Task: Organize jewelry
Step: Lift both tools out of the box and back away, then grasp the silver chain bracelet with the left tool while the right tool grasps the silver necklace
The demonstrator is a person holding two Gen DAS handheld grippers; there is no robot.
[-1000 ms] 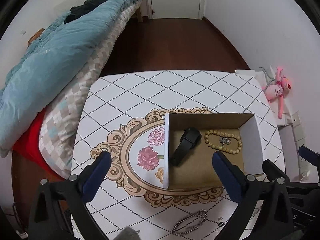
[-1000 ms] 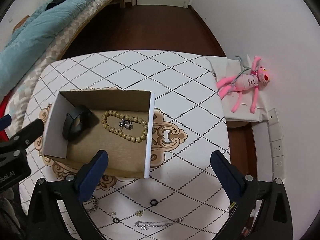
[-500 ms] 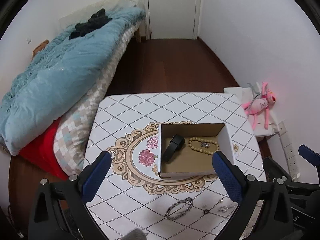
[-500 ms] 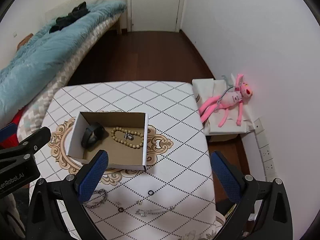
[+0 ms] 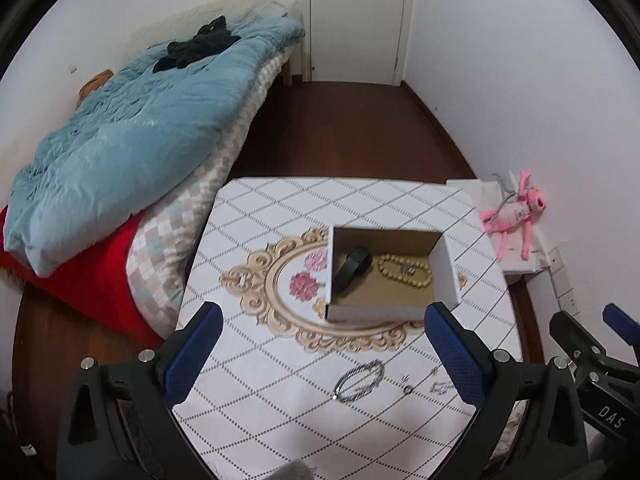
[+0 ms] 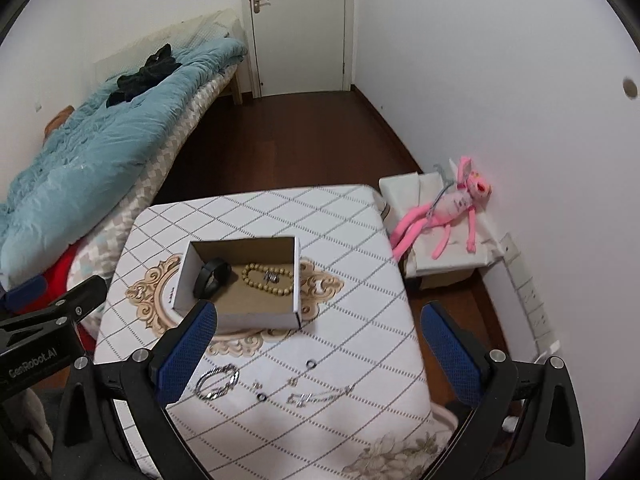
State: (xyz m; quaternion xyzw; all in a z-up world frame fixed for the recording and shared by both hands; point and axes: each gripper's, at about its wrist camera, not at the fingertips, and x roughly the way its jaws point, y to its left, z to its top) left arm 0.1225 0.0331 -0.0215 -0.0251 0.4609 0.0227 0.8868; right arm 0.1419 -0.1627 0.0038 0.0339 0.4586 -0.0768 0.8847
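Note:
An open cardboard box stands on the white patterned table. Inside lie a black band, a wooden bead bracelet and a small silver piece. In front of the box lie a silver chain bracelet, small black rings, a thin silver necklace and small earrings. My left gripper and right gripper are both open, empty, high above the table's near edge.
A bed with a blue duvet and a red cushion stands left of the table. A pink plush toy lies on a white box by the right wall. A door is at the far end.
Both grippers have risen and pulled back from the box, so the table and box look smaller and the loose jewelry at the near edge shows. Both stay open.

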